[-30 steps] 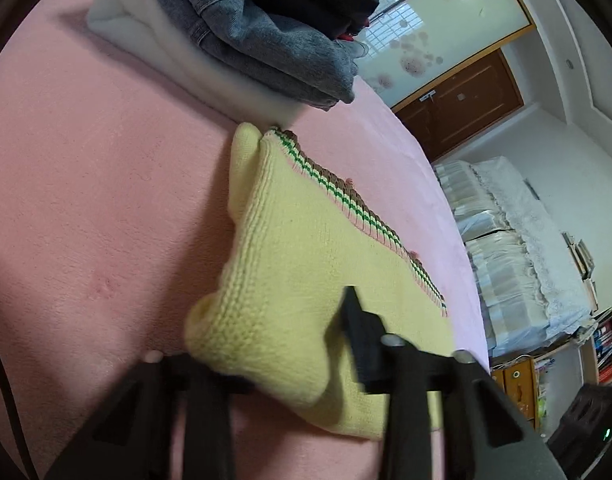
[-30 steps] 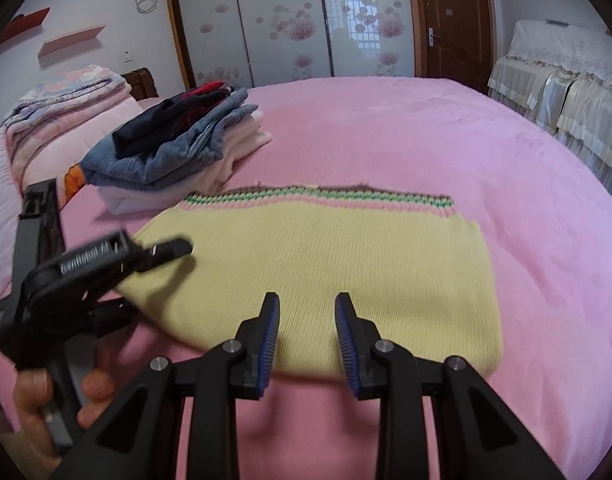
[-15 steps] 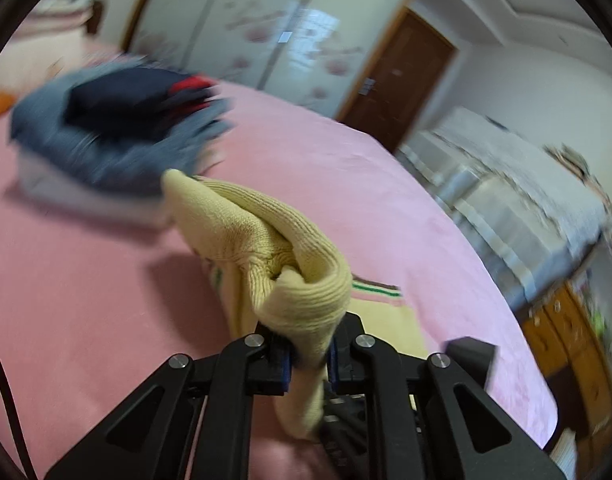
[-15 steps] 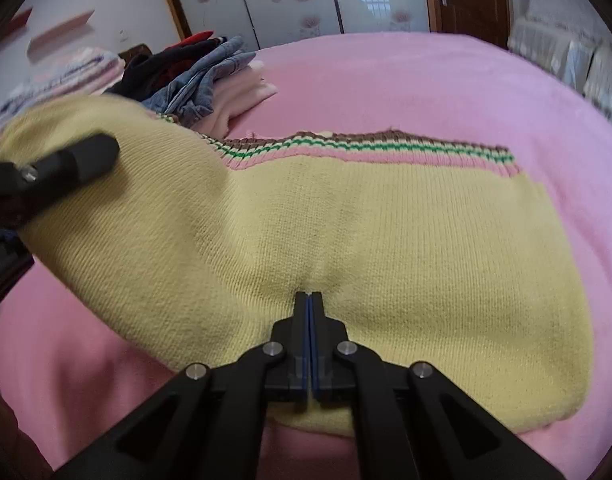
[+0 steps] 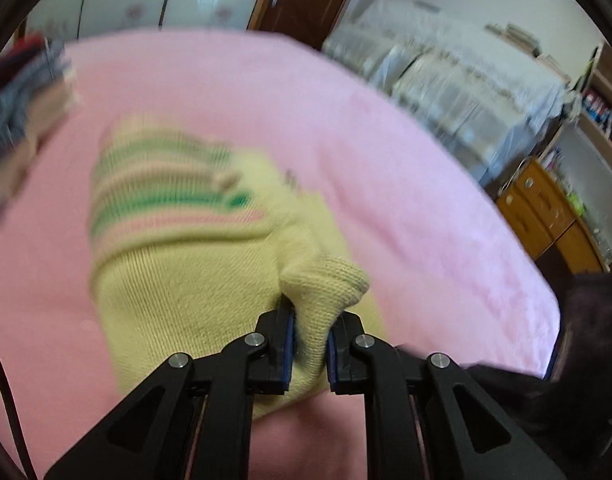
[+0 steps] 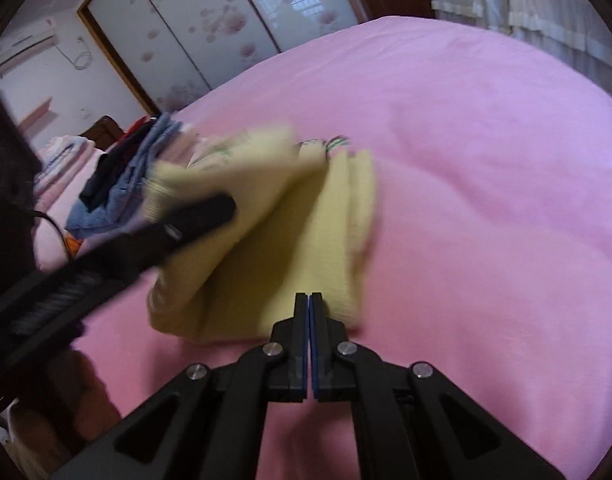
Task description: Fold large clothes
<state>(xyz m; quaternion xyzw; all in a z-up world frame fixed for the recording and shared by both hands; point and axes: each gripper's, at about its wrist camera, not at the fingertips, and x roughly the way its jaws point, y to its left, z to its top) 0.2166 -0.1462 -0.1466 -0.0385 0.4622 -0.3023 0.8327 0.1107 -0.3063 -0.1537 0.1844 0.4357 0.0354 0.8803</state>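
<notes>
A bed covered by a pink plush blanket (image 5: 406, 184) fills most of both views. A yellow knit sweater (image 5: 194, 280) with green and pink stripes is seen lying on it at the centre of each frame, partly folded over itself and blurred. A bunched fold of the sweater is gripped in the left claw (image 5: 310, 344), at the lower centre of the left wrist view. The right claw (image 6: 308, 344) is clenched at the sweater's near edge; whether cloth is pinched between its pads cannot be told. A stack of folded clothes (image 6: 122, 184) is seen at the left of the right wrist view, beyond the sweater. Sliding wardrobe doors with a floral print (image 6: 226, 32) are shown at the upper left. A second bed with white bedding (image 5: 458, 72) and a wooden cabinet (image 5: 546, 212) are shown at the right of the left wrist view.
</notes>
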